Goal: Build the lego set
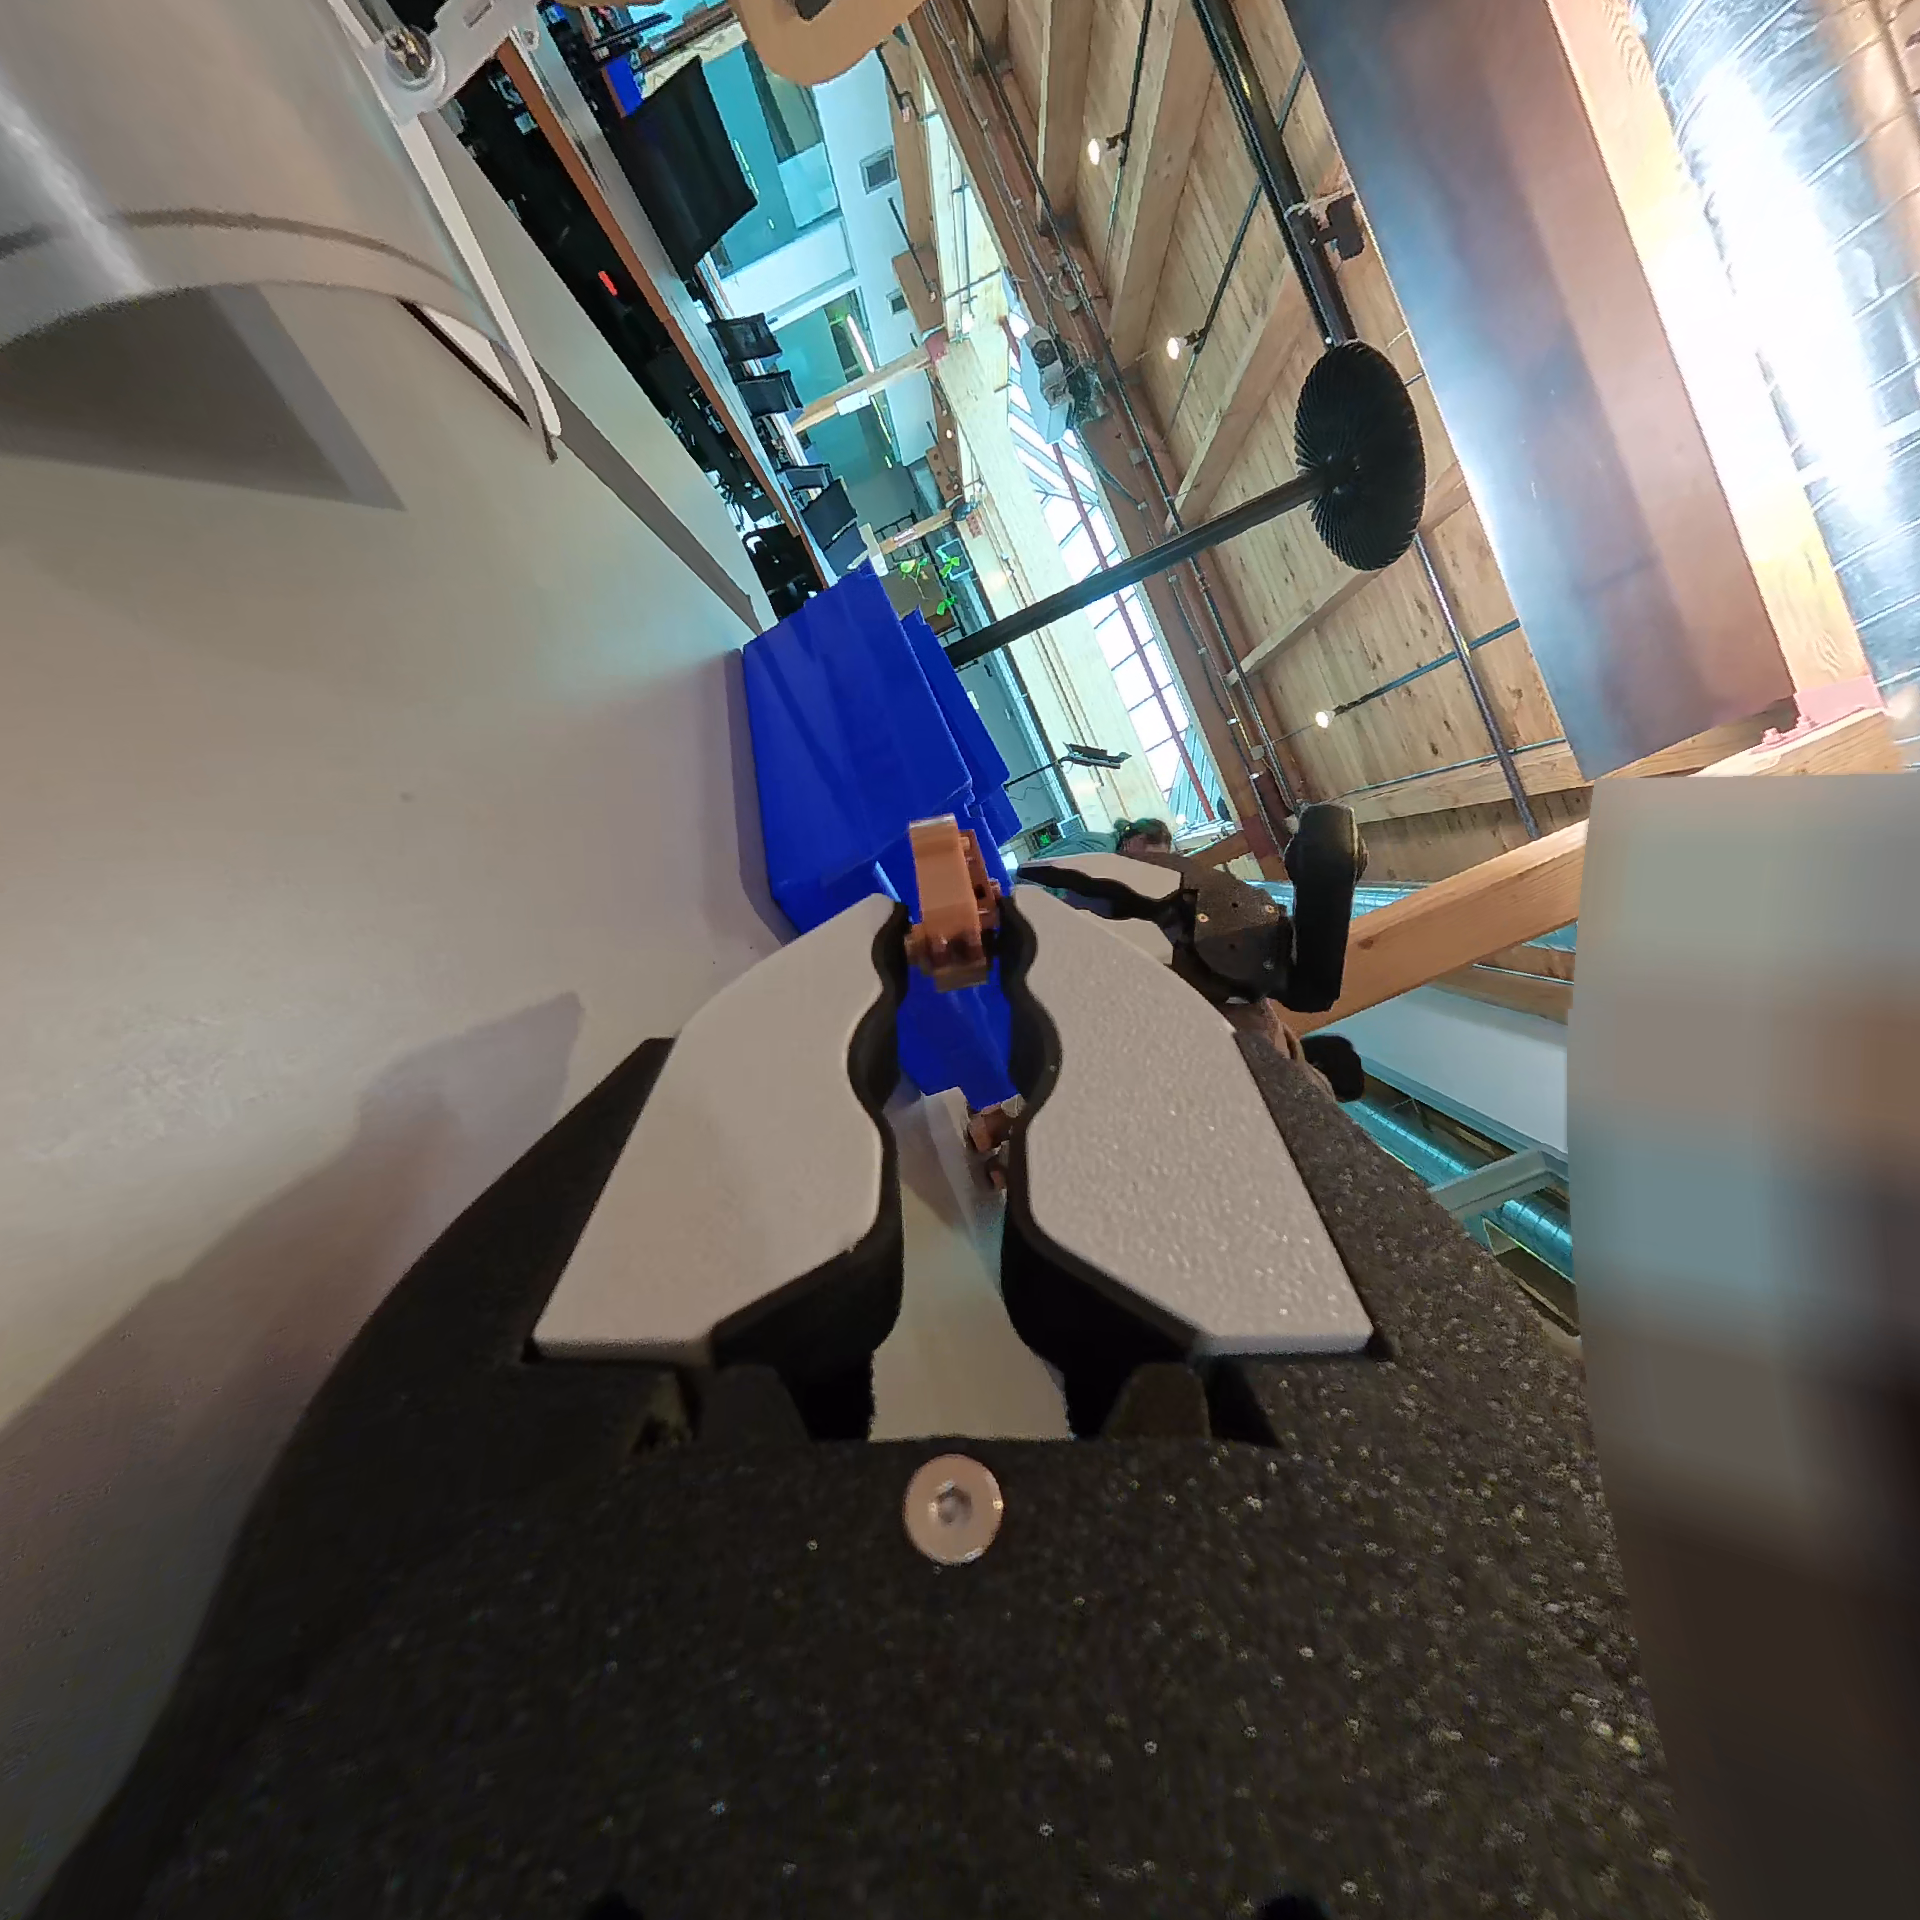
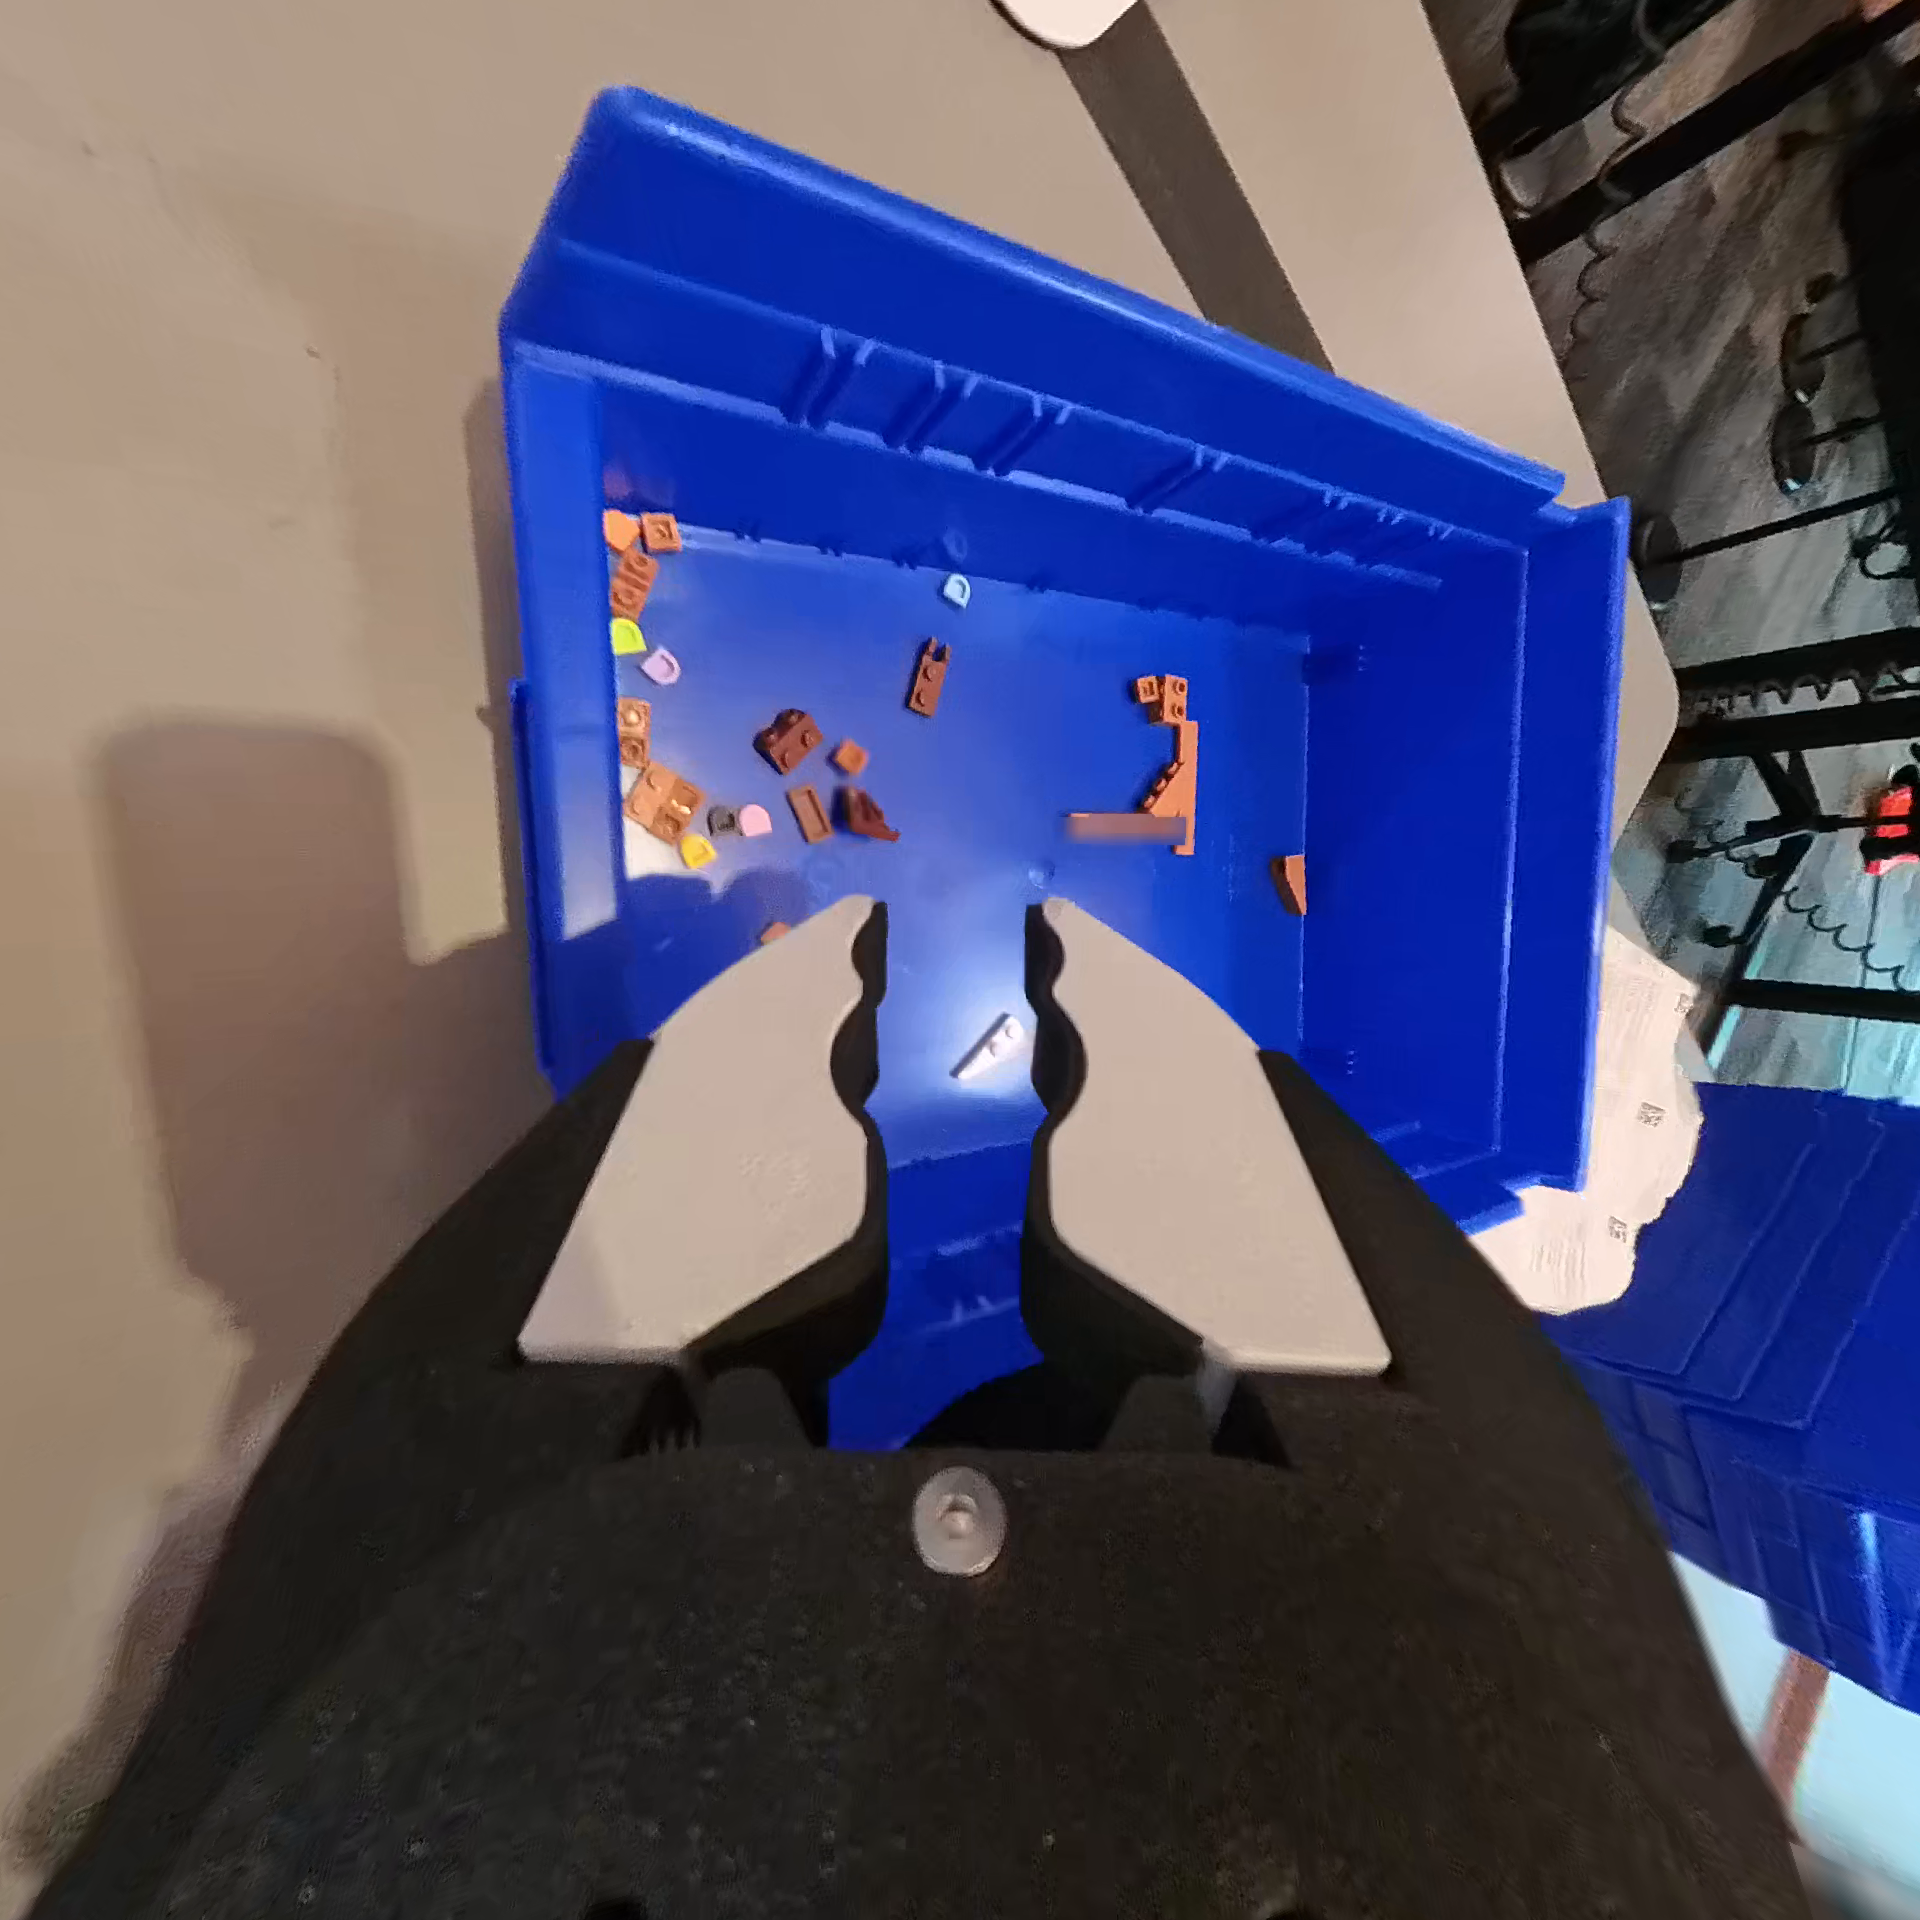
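Observation:
My left gripper [image 1: 954, 920] is shut on a small brown and tan lego assembly [image 1: 948, 902], held at the fingertips above the table. Another small brown piece [image 1: 987, 1132] shows between the fingers lower down. My right gripper [image 2: 954, 914] is open and empty, hovering over a blue bin [image 2: 1039, 343]. Several loose orange, brown and pastel lego pieces [image 2: 790, 743] lie on the bin's floor. A long orange wedge piece [image 2: 1174, 769] lies at its right, and a pale piece [image 2: 992, 1044] lies between my right fingers. The right gripper also shows in the left wrist view [image 1: 1101, 883].
The bin shows in the left wrist view [image 1: 862, 748] on a grey table [image 1: 312, 831]. A second blue bin [image 2: 1787, 1351] and a sheet of paper [image 2: 1631, 1143] lie at the right of the right wrist view. The table's edge [image 2: 1662, 644] runs behind them. Across from one pair of fingers to the other is roughly 30 cm.

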`<act>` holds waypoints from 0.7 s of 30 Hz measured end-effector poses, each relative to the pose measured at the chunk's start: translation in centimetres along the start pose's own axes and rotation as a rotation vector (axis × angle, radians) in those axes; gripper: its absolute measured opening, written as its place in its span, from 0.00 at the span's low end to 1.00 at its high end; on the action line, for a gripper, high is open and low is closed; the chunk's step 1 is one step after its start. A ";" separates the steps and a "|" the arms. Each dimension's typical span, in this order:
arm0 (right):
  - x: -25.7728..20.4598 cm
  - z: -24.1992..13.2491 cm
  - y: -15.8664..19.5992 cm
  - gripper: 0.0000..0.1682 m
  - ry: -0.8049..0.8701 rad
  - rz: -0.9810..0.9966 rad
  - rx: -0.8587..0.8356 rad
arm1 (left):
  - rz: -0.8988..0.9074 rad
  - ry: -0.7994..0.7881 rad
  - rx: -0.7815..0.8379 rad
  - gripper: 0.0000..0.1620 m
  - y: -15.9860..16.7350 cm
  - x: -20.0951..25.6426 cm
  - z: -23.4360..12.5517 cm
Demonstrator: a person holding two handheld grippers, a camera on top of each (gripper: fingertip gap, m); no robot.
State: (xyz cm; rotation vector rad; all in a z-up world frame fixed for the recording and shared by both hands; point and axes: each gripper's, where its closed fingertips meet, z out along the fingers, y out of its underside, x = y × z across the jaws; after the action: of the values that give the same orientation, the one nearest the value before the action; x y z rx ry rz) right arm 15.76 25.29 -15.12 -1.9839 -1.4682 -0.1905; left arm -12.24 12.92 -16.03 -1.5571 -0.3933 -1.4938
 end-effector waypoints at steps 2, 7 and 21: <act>0.6 -0.5 0.5 0.15 -0.018 -0.043 -0.016 | 0.009 0.010 0.004 0.10 -0.2 0.1 0.0; 2.0 -1.2 2.2 0.15 -0.136 -0.184 -0.063 | 0.056 0.036 -0.008 0.10 -0.5 0.4 0.3; 4.9 2.1 5.8 0.13 -0.523 -0.458 0.059 | 0.103 0.034 0.019 0.10 -0.2 0.3 3.6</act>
State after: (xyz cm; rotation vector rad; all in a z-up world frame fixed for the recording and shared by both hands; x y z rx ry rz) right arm 22.22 29.51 -16.83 -1.6917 -2.2249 0.1949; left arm -10.07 15.69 -15.09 -1.5118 -0.3026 -1.4318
